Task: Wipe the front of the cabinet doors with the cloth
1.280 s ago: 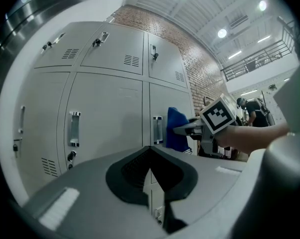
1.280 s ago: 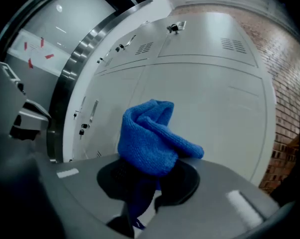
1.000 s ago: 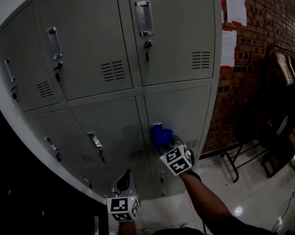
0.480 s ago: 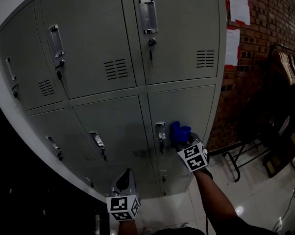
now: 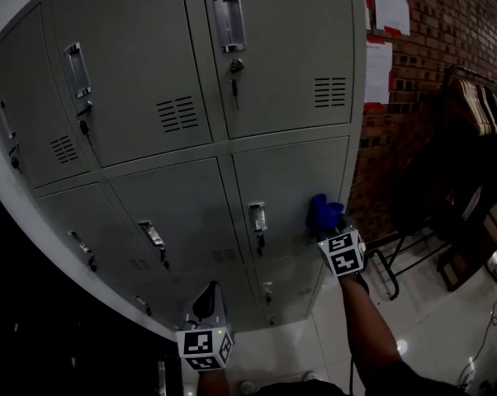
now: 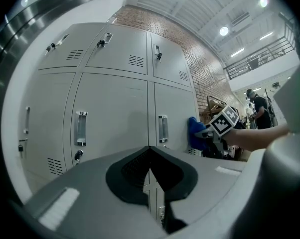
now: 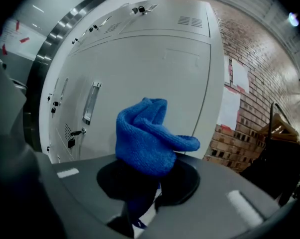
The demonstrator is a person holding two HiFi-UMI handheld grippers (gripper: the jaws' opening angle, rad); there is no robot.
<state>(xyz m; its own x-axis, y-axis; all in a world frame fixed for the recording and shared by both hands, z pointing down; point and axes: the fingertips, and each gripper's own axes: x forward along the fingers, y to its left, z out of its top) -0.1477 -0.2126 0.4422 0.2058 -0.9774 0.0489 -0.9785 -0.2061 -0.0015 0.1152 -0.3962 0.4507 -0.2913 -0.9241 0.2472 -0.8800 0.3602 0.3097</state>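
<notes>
The grey metal cabinet (image 5: 191, 56) fills the head view, with several locker doors. A blue cloth (image 5: 321, 210) is bunched in my right gripper (image 5: 326, 223), which is shut on it. The cloth is pressed to the right part of a lower door (image 5: 290, 176), to the right of that door's handle (image 5: 257, 218). In the right gripper view the cloth (image 7: 145, 136) bulges out of the shut jaws in front of the pale door (image 7: 155, 73). My left gripper (image 5: 205, 302) hangs low in front of the bottom doors, shut and holding nothing, apart from the cabinet.
A brick wall (image 5: 430, 64) with taped papers (image 5: 379, 73) stands right of the cabinet. A dark rack of hangers (image 5: 480, 139) stands beside it on a glossy floor (image 5: 430, 328). A person (image 6: 259, 108) stands far off in the left gripper view.
My right gripper has slid the cloth to the right across the lower door, from left of the handle to near the door's right edge. The left gripper has stayed put.
</notes>
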